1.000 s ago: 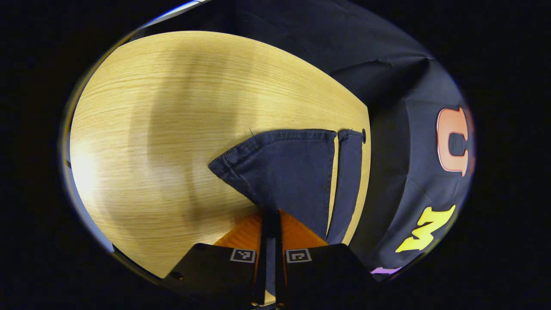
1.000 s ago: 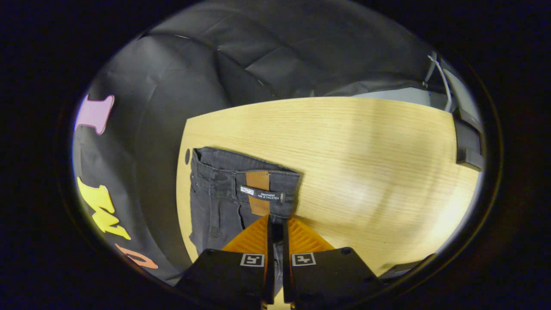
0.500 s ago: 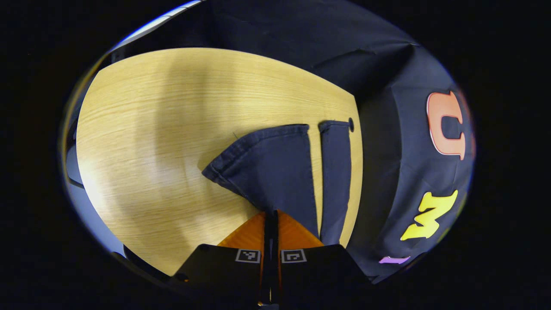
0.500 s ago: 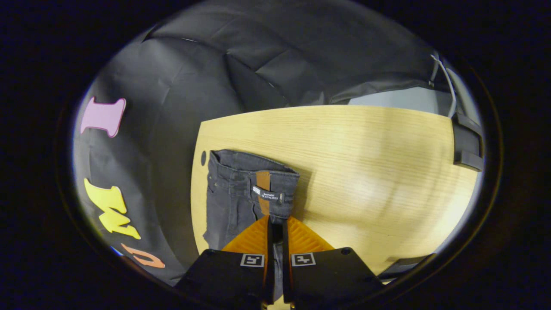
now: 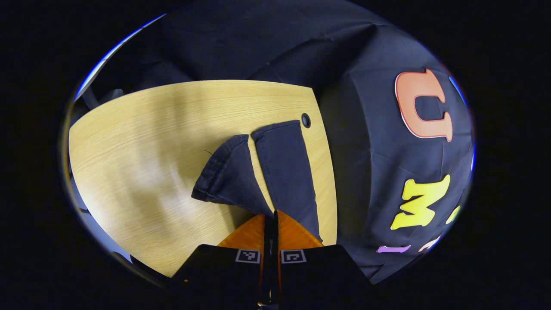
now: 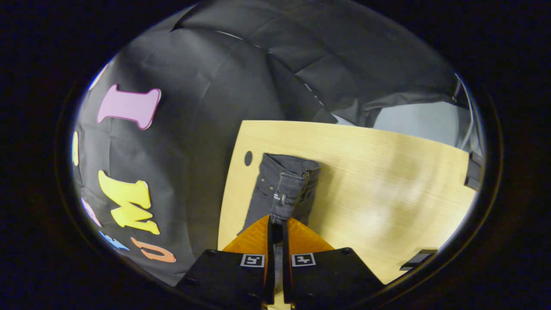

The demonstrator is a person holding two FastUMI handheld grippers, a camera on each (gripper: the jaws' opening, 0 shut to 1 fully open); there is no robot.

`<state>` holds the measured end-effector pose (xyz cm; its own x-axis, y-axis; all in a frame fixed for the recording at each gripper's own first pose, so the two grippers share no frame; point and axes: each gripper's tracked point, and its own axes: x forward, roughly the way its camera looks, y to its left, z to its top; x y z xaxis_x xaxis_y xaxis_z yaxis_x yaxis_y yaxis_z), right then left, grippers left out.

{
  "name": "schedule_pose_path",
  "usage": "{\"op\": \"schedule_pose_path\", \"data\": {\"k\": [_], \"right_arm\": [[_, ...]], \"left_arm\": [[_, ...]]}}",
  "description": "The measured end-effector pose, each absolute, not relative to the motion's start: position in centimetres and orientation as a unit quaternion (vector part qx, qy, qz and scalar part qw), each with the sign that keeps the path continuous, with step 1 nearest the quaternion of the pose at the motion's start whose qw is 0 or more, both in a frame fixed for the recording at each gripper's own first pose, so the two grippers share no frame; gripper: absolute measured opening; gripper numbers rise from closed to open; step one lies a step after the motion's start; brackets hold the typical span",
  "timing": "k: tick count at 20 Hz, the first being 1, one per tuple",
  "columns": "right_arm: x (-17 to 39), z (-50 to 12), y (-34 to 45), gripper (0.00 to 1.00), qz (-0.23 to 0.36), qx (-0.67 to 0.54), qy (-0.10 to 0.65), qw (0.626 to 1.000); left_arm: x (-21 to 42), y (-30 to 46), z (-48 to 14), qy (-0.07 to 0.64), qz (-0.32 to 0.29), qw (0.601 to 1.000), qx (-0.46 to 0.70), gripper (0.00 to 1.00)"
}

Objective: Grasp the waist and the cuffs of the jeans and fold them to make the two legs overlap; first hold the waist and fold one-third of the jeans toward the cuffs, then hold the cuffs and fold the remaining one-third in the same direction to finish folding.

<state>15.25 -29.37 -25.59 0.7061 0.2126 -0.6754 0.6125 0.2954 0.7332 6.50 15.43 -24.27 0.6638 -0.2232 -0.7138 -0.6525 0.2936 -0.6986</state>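
Both grippers, left (image 5: 270, 217) and right (image 6: 278, 220), raised, jaws clamping jeans (image 5: 284, 168) above table (image 5: 142, 142).

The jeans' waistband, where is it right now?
In the right gripper view, the waistband is pinched in the right tongs, lifted over the table near its left edge.

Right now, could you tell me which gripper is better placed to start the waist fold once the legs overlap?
Right. The right gripper is already clamped on the waist of the jeans; the left gripper holds a cuff at the other end.
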Motion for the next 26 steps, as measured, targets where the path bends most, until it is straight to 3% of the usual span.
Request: {"op": "schedule_pose_path", "data": {"k": [4,10,16,18,19,20,21,23,24,26], "right_arm": [[21.5,-24.2,-28.6,0.08,-0.117,0.542,0.369,0.746],[29.2,-27.6,-28.0,0.08,-0.119,0.533,0.376,0.749],[34.5,-35.0,-27.2,0.04,-0.142,0.51,0.403,0.747],[35.3,-36.5,-27.0,0.08,-0.15,0.502,0.409,0.747],[35.2,-36.2,-27.0,0.04,-0.151,0.505,0.406,0.746],[35.3,-36.1,-26.7,0.1,-0.15,0.511,0.403,0.744],[35.5,-36.3,-26.7,0.1,-0.152,0.514,0.404,0.741],[35.8,-36.6,-26.2,0.31,-0.146,0.514,0.405,0.742],[35.7,-36.4,-26.0,0.29,-0.144,0.51,0.407,0.744],[35.4,-34.9,-25.2,0.72,-0.131,0.506,0.401,0.752]], "left_arm": [[13.1,16.2,-23.8,0.398,0.121,0.726,-0.548,0.04],[21.7,16.3,-26.6,0.41,0.1,0.737,-0.527,0.03],[25.7,16.2,-34.3,0.446,0.13,0.721,-0.514,0.04],[26.1,16.0,-36.4,0.456,0.143,0.714,-0.512,0.04],[25.9,15.9,-36.9,0.462,0.146,0.711,-0.51,0.05],[25.8,16.0,-36.7,0.46,0.147,0.71,-0.513,0.07],[26.2,15.9,-36.6,0.459,0.139,0.709,-0.518,0.09],[26.5,15.5,-35.7,0.458,0.122,0.715,-0.514,0.16],[26.8,15.4,-35.1,0.453,0.115,0.721,-0.512,0.37],[27.0,15.2,-34.1,0.457,0.117,0.733,-0.489,0.79]]}}
